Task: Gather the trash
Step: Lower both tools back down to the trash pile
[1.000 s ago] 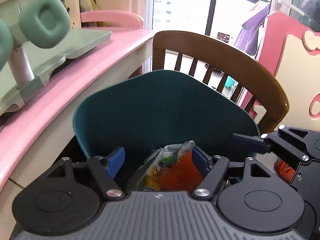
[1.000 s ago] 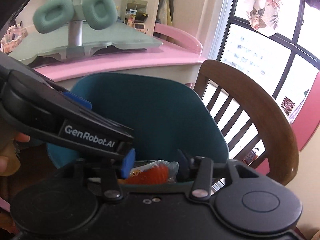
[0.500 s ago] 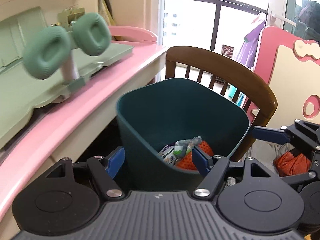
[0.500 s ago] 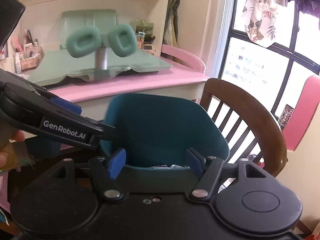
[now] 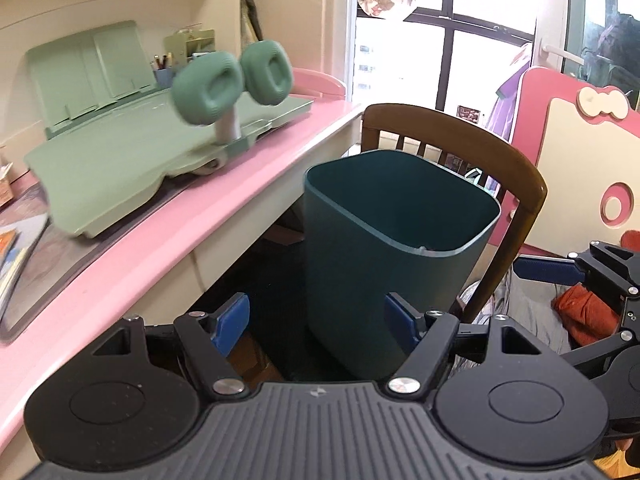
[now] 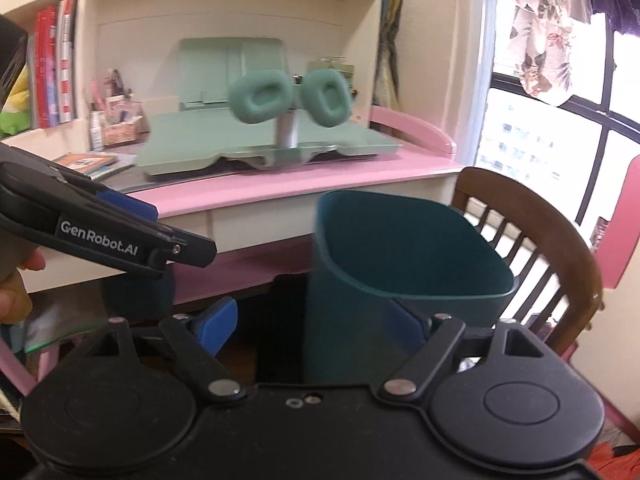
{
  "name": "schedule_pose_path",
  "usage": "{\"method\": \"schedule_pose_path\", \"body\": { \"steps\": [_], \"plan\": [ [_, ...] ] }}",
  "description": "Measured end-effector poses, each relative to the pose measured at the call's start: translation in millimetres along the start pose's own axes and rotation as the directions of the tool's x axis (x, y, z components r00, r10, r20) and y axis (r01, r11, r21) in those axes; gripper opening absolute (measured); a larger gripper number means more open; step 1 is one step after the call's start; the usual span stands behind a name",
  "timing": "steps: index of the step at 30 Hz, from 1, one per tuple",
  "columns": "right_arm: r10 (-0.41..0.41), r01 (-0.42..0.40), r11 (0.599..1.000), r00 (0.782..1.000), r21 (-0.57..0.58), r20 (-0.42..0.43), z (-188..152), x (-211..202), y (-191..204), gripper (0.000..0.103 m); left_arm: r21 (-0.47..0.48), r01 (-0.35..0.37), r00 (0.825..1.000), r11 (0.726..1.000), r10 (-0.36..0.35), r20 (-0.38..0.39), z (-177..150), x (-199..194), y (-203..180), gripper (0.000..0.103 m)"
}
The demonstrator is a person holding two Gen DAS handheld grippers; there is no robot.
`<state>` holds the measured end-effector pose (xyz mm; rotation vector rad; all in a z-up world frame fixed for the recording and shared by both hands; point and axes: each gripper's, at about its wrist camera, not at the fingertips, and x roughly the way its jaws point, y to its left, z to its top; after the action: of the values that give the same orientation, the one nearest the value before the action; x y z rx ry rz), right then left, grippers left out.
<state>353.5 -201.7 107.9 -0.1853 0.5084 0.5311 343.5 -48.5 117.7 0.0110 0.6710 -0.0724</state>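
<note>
A dark teal trash bin (image 5: 384, 264) stands on the floor beside the pink desk, in front of a wooden chair; it also shows in the right wrist view (image 6: 392, 280). Its contents are hidden from here. My left gripper (image 5: 318, 316) is open and empty, held back from the bin at about its mid height. My right gripper (image 6: 308, 326) is open and empty, also short of the bin. The right gripper's fingers (image 5: 548, 272) show at the right of the left wrist view, and the left gripper's fingers (image 6: 132, 208) show at the left of the right wrist view.
A pink desk (image 5: 168, 240) carries a green reading stand (image 5: 132, 148) with two green padded rests (image 6: 288, 100). A wooden chair (image 5: 480, 148) stands behind the bin. Bookshelves (image 6: 52, 68) are at the left. Orange cloth (image 5: 584, 312) lies at the right. A window is behind.
Both grippers have pulled back and up from the bin. The trash inside, visible earlier, is now out of sight below the rim. The right gripper's jaws have opened wider.
</note>
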Motion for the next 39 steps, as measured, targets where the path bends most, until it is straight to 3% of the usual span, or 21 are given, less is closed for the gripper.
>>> {"method": "schedule_pose_path", "body": {
  "steps": [13,21,26,30,39],
  "plan": [
    [0.121,-0.121,0.99,0.993,0.071,0.002,-41,-2,56,0.101,-0.009,-0.049,0.999,0.999,0.049,-0.002,-74,-38,42,0.081],
    [0.164,-0.161,0.982,0.986,0.102,-0.02,-72,21,81,0.103,-0.041,-0.054,0.998,0.998,0.053,-0.031,-113,-38,65,0.082],
    [0.172,-0.166,0.981,0.983,0.1,-0.058,-94,46,92,0.103,-0.051,-0.065,0.996,0.997,0.061,-0.065,-139,-20,81,0.083],
    [0.186,-0.175,0.978,0.978,0.111,-0.098,-114,72,98,0.103,-0.047,-0.082,0.991,0.996,0.076,-0.106,-161,4,92,0.09],
    [0.188,-0.162,0.977,0.96,0.138,-0.206,-151,142,105,0.103,-0.105,-0.087,0.97,0.991,0.06,-0.236,-213,82,123,0.09]
  ]
}}
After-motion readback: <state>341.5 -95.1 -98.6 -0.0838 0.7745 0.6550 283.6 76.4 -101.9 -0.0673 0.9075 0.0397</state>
